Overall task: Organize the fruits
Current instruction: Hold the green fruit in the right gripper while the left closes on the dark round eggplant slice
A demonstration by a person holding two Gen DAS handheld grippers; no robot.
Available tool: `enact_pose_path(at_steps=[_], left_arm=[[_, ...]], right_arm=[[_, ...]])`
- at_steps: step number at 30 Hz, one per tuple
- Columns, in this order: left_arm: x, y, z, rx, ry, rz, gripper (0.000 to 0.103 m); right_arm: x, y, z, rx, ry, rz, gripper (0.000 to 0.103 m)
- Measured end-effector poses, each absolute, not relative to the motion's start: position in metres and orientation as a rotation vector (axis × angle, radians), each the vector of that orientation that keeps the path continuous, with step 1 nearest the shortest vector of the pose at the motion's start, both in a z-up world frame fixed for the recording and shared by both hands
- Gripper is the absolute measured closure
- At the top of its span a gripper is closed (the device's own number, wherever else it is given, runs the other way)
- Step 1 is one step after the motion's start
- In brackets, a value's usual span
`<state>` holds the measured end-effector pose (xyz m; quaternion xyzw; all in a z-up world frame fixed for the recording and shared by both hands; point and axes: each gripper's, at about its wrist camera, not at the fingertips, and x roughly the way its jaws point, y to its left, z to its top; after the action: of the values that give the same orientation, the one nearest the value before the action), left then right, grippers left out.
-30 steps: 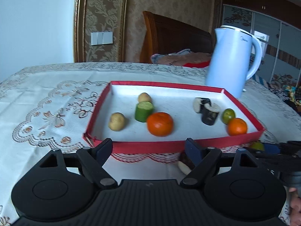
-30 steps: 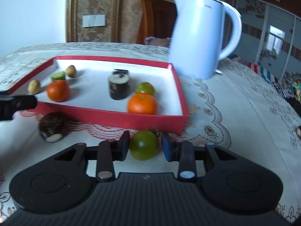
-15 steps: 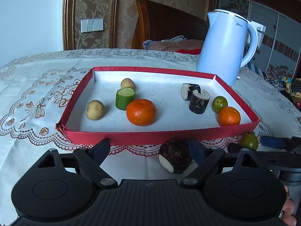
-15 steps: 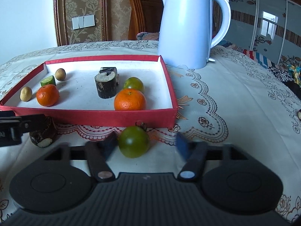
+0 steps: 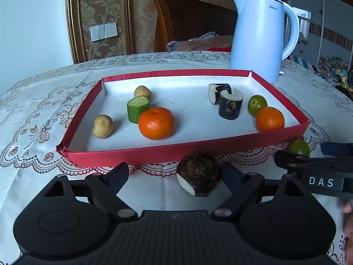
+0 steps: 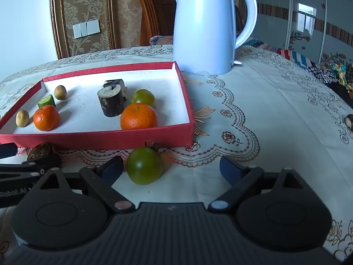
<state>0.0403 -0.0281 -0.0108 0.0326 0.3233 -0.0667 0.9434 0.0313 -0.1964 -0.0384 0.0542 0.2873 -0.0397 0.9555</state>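
Observation:
A green tomato [image 6: 144, 165] rests on the tablecloth just in front of the red tray [image 6: 99, 138]. It lies between the fingers of my right gripper [image 6: 171, 167], nearer the left one. Those jaws are opening and no pad presses on it. A brown hairy taro piece [image 5: 198, 173] lies before the tray's front wall [image 5: 176, 152], inside my open left gripper [image 5: 175, 174] and close to its right finger. In the tray are two oranges, a green fruit, two small potatoes, a cucumber piece and two dark cut stalks.
A white electric kettle [image 5: 258, 37] stands behind the tray's right corner. A wooden chair [image 5: 187, 22] is beyond the far table edge. A small brown nut-like thing [image 6: 349, 121] lies at the far right. Lace tablecloth stretches to the right of the tray.
My right gripper went from shut on the green tomato to wide apart, leaving it on the cloth. My left gripper came closer, bringing the taro piece between its fingers.

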Motion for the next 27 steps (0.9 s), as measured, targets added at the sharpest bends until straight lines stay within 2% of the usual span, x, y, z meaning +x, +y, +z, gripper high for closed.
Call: enact_pose_path(at_steps=[16, 22, 27], left_arm=[[0.041, -0.015, -0.015, 0.043, 0.671, -0.073, 0.013], [0.038, -0.017, -0.014, 0.051, 0.662, -0.087, 0.022], [0.038, -0.018, -0.013, 0.055, 0.658, -0.099, 0.028]], right_arm=[[0.030, -0.199, -0.039, 0.125, 0.579, -0.064, 0.007], [0.029, -0.199, -0.038, 0.126, 0.570, -0.054, 0.015], [0.028, -0.198, -0.038, 0.126, 0.561, -0.040, 0.027]])
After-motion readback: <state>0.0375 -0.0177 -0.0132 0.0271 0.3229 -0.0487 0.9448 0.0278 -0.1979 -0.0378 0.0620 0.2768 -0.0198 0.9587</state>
